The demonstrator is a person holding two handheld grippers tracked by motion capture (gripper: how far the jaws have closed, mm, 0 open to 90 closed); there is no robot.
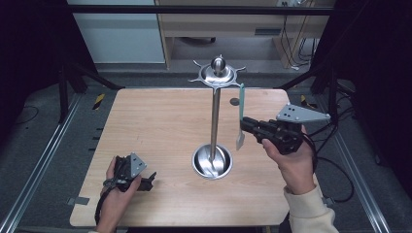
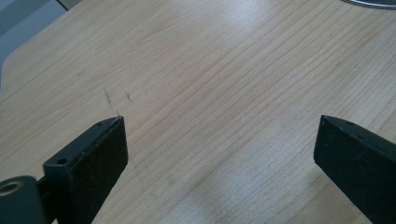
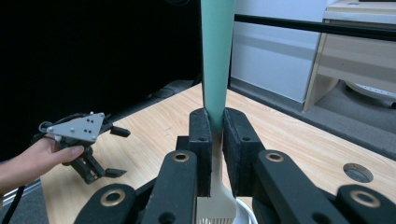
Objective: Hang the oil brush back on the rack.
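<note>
Left gripper (image 1: 148, 180) sits low by the near left edge, jaws spread wide, left hand (image 1: 116, 191) wrapped around it. Right gripper (image 1: 244, 123) is raised, jaws clamped tight, right hand (image 1: 291, 160) gripping underneath.

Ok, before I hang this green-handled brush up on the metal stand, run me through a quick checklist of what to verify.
1. Grip: right gripper shut on the brush, jaws clamping the handle: ok.
2. Brush roughly upright, bristles down: ok.
3. Stand upright in its round base: ok.
4. Hooks at the top disc free: none looks occupied, but hard to be sure: cannot tell.
5. Hanging hole at the handle's tip: cannot tell.
6. Left gripper open, resting on the table, away from the stand: ok.
</note>
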